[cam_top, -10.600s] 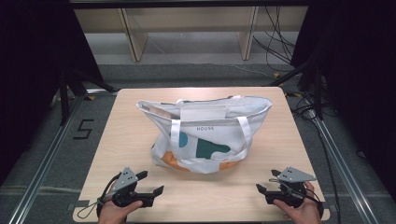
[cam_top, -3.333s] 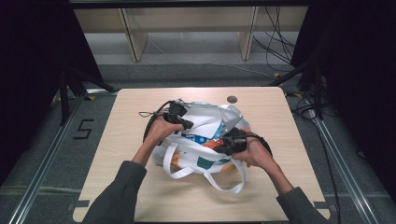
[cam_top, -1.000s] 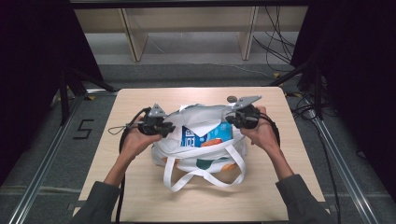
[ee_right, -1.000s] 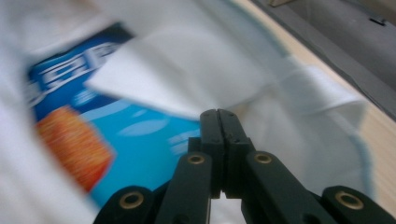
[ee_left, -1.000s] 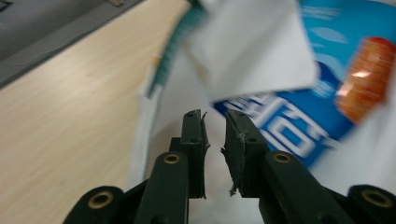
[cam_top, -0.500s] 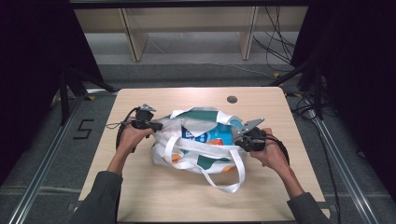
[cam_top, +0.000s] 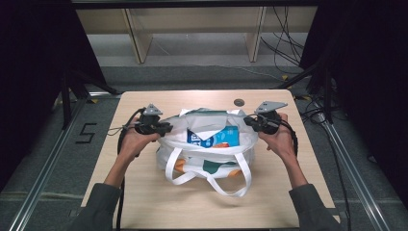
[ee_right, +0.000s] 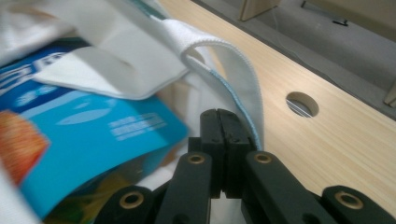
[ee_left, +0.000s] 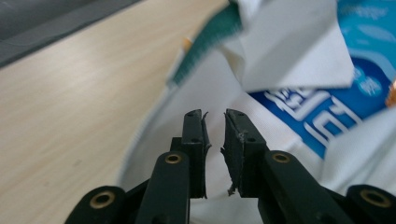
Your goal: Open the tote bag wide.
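Observation:
A white tote bag (cam_top: 207,159) with green and orange print lies mid-table with its mouth spread, and a blue carton (cam_top: 219,137) shows inside. My left gripper (cam_top: 167,128) is at the bag's left rim. Its jaws (ee_left: 215,114) have just been opening and stand a little apart, with nothing pinched and the white cloth (ee_left: 289,51) and blue carton (ee_left: 317,112) behind them. My right gripper (cam_top: 248,120) is at the right rim. Its jaws (ee_right: 223,112) are pressed flat together with no cloth seen between them. A white strap (ee_right: 233,70) runs just beside the tips, and the carton (ee_right: 107,135) lies to their left.
The bag's two long handles (cam_top: 211,180) trail toward the near edge of the wooden table (cam_top: 144,192). A round hole (cam_top: 239,102) in the tabletop sits behind the bag near the right gripper (ee_right: 302,103). Black cables hang from both grippers.
The right hand moved from the bag's near-right side up to its far-right rim. The left gripper shifted slightly toward the bag. The bag now sits squarer with its mouth wider.

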The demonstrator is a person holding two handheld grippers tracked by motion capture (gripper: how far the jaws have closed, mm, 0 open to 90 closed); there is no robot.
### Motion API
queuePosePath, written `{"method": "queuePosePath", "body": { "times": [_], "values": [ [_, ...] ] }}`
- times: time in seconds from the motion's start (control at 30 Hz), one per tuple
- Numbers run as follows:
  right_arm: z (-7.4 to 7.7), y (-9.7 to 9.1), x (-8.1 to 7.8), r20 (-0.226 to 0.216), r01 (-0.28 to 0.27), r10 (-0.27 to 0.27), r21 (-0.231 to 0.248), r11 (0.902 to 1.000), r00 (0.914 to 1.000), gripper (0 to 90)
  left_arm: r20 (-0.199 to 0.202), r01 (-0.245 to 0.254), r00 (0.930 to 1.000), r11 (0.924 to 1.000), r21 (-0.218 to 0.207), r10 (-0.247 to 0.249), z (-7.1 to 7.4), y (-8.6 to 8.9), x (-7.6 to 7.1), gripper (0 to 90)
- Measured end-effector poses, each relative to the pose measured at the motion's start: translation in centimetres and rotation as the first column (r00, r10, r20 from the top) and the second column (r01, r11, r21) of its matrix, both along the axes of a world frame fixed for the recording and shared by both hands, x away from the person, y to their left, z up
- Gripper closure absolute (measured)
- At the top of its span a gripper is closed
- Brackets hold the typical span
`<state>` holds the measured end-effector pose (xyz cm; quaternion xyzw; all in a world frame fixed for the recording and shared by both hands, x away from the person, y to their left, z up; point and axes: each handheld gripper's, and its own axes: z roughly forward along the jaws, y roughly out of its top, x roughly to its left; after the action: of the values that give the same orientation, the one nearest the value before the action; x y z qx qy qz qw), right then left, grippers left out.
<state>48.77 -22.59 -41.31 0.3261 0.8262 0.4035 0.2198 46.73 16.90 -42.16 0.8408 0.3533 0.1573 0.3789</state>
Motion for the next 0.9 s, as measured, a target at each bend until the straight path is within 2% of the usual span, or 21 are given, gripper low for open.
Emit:
{"method": "queuePosePath", "body": {
  "times": [0.03, 0.07, 0.1, 0.13, 0.17, 0.23, 0.27, 0.3, 0.33, 0.37, 0.4, 0.47, 0.5, 0.53, 0.57, 0.6, 0.67, 0.73, 0.77, 0.83, 0.9],
  "values": [
    [-0.3, -0.1, 0.3, -0.034, 0.02, -0.019, 0.007, 0.9998, 0.9992, 90.0, -0.016, 0.035, 0.9993, 0.9992, 0.019, -0.034, -0.6, -0.4, -0.5, 77.3],
    [-0.8, -0.2, 1.0, -0.022, 0.031, -0.03, 0.016, 0.9994, 0.9993, 90.0, -0.019, 0.055, 0.9984, 0.9978, 0.038, -0.054, -1.0, -0.6, -0.8, 77.4],
    [-1.1, -0.3, 1.5, -0.016, 0.035, -0.035, 0.011, 0.9993, 0.9993, 90.0, -0.021, 0.068, 0.9976, 0.9929, 0.098, -0.066, -1.7, -0.9, -1.3, 77.4],
    [-1.5, -0.4, 2.2, -0.036, 0.053, -0.053, 0.005, 0.9986, 0.9979, 90.0, -0.004, 0.065, 0.9979, 0.9915, 0.113, -0.065, -2.1, -0.9, -1.5, 77.5],
    [-2.0, -0.4, 2.8, -0.041, 0.063, -0.063, 0.009, 0.998, 0.9972, 90.0, -0.004, 0.058, 0.9983, 0.9934, 0.099, -0.058, -2.2, -0.8, -1.6, 77.5],
    [-3.2, -0.3, 3.7, -0.081, 0.087, -0.087, 0.0, 0.9962, 0.9929, 90.0, -0.008, 0.051, 0.9987, 0.9945, 0.092, -0.05, -2.2, -0.6, -1.4, 77.6],
    [-3.9, 0.0, 4.1, -0.12, 0.093, -0.096, -0.032, 0.9952, 0.9881, 90.0, -0.006, 0.058, 0.9983, 0.9937, 0.095, -0.058, -2.2, -0.7, -1.4, 77.5],
    [-4.4, 0.2, 4.3, -0.138, 0.096, -0.101, -0.039, 0.9946, 0.9853, 90.0, -0.003, 0.065, 0.9978, 0.9923, 0.105, -0.066, -2.1, -0.7, -1.4, 77.6],
    [-5.1, 0.4, 4.6, -0.152, 0.09, -0.098, -0.053, 0.9945, 0.9836, 90.0, -0.001, 0.058, 0.9983, 0.9924, 0.108, -0.058, -2.1, -0.8, -1.4, 77.6],
    [-5.7, 0.8, 4.7, -0.161, 0.095, -0.101, -0.042, 0.9946, 0.9818, 90.0, 0.001, 0.063, 0.998, 0.9905, 0.122, -0.064, -2.1, -0.9, -1.4, 77.6],
    [-6.1, 1.1, 4.8, -0.158, 0.085, -0.094, -0.064, 0.9943, 0.9829, 90.0, 0.001, 0.064, 0.9979, 0.9896, 0.129, -0.065, -2.0, -1.0, -1.5, 77.6],
    [-5.8, 1.4, 4.5, -0.157, 0.089, -0.102, -0.087, 0.9922, 0.9823, 90.0, 0.001, 0.061, 0.9981, 0.9911, 0.119, -0.061, -1.7, -0.9, -1.5, 77.6],
    [-5.2, 1.3, 4.3, -0.15, 0.077, -0.093, -0.111, 0.9909, 0.9844, 90.0, 0.003, 0.056, 0.9984, 0.9932, 0.102, -0.057, -1.5, -0.9, -1.5, 77.4],
    [-4.6, 1.2, 4.2, -0.138, 0.077, -0.092, -0.11, 0.9909, 0.9862, 90.0, 0.008, 0.058, 0.9982, 0.9957, 0.072, -0.059, -1.2, -0.8, -1.4, 77.2],
    [-4.1, 1.0, 3.9, -0.113, 0.09, -0.1, -0.086, 0.9922, 0.9886, 90.0, 0.02, 0.056, 0.9982, 0.998, 0.029, -0.056, -0.7, -0.6, -1.3, 77.0],
    [-3.2, 0.8, 3.6, -0.109, 0.082, -0.092, -0.086, 0.9929, 0.9898, 90.0, 0.04, 0.044, 0.9983, 0.9988, -0.023, -0.043, 0.0, -0.6, -1.2, 77.0],
    [-1.8, 0.7, 2.7, -0.092, 0.072, -0.076, -0.055, 0.9959, 0.9928, 90.0, 0.078, 0.039, 0.9964, 0.9968, -0.069, -0.034, 0.9, -0.9, -0.8, 77.0],
    [-0.8, 1.2, 1.5, -0.066, 0.019, -0.02, -0.006, 0.9998, 0.9976, 90.0, 0.141, 0.001, 0.9899, 0.9936, -0.113, 0.015, 2.0, -1.4, 0.2, 76.5],
    [-0.3, 1.6, 0.7, -0.035, -0.025, 0.025, 0.0, 0.9997, 0.9991, 90.0, 0.14, -0.009, 0.9898, 0.9945, -0.104, 0.023, 2.4, -1.4, 0.7, 76.9],
    [0.0, 2.5, -0.9, -0.035, -0.077, 0.078, 0.003, 0.997, 0.9964, 90.0, 0.167, -0.059, 0.9828, 0.9912, -0.118, 0.078, 2.7, -1.7, 1.9, 76.8],
    [-0.2, 3.3, -2.5, -0.022, -0.129, 0.129, 0.001, 0.9917, 0.9914, 90.0, 0.144, -0.081, 0.9852, 0.9929, -0.087, 0.093, 2.6, -1.8, 3.2, 76.8]
  ]
}}
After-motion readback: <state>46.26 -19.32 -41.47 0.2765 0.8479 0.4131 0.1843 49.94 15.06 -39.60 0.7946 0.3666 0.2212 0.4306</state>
